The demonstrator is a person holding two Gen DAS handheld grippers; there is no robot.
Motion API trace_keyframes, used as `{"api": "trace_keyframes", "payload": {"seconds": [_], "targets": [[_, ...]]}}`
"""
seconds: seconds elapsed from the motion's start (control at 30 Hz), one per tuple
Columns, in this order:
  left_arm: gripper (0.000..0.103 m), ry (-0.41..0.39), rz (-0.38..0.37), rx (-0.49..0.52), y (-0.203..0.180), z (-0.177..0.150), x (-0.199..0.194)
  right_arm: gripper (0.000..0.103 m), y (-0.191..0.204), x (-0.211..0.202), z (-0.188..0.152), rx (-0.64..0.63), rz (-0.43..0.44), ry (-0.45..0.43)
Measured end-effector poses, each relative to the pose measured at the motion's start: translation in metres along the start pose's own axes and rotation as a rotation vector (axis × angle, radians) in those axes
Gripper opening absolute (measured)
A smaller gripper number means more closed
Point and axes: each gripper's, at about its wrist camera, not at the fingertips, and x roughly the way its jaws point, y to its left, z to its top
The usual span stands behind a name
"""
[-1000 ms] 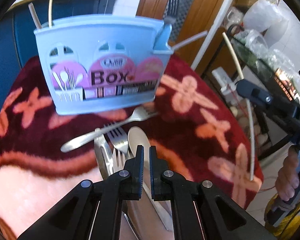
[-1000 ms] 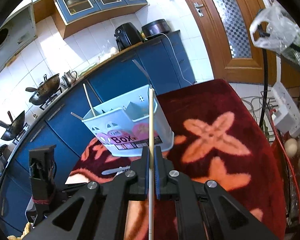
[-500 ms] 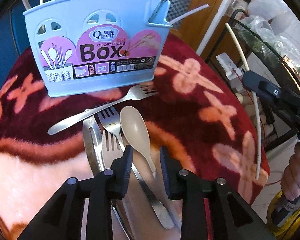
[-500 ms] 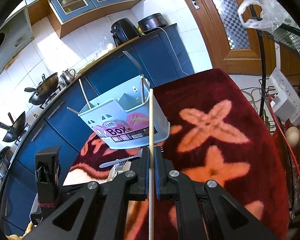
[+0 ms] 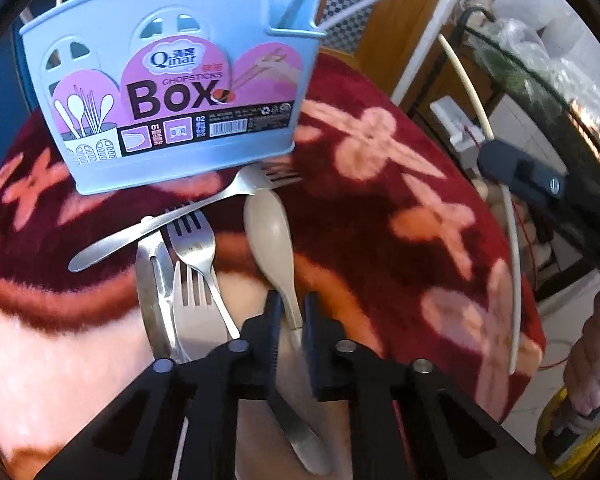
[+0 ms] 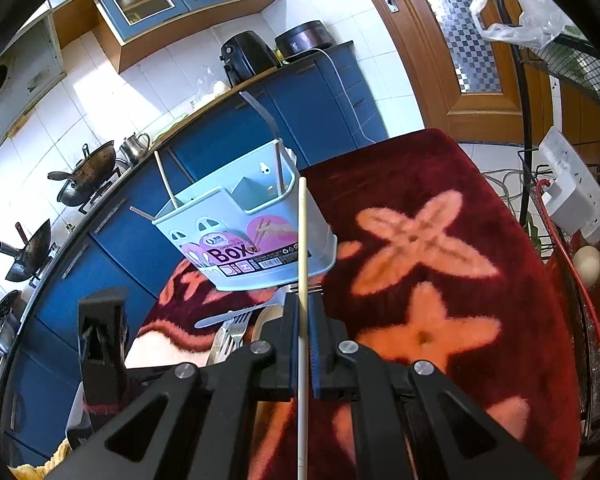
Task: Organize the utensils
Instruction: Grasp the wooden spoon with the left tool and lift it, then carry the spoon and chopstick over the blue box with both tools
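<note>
Straddling the beige spoon (image 5: 269, 236), left hand-held gripper (image 5: 288, 312) parted; right hand-held gripper (image 6: 303, 312) pinching upright chopstick (image 6: 302, 240).

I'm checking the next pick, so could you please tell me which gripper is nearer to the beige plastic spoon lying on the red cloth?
Left. The left gripper straddles the beige plastic spoon's handle, jaws open. The right gripper, holding a cream chopstick, is off to the side.

Forks (image 5: 192, 240) and beige spoon (image 5: 270, 236) lie before upright blue box (image 5: 172, 80).
</note>
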Motion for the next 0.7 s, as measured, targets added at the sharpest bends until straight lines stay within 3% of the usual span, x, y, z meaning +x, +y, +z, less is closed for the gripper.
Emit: {"api": "trace_keyframes", "payload": {"seconds": [0.2,0.3,0.5,0.7], "targets": [[0.006,-0.069,-0.047,-0.022,0.007,0.001,-0.015,0.006,0.004,-0.001,0.001,-0.015,0.003,-0.006],[0.006,-0.146,-0.07,-0.025,0.009,0.002,-0.035,0.007,0.009,-0.002,0.003,-0.029,0.021,-0.024],[0.006,-0.352,-0.033,-0.021,0.016,0.018,-0.086,0.006,0.031,-0.003,0.013,-0.093,0.044,-0.072],[0.006,-0.477,0.003,-0.03,0.029,0.047,-0.119,0.006,0.052,0.003,0.034,-0.14,0.066,-0.119]]}}
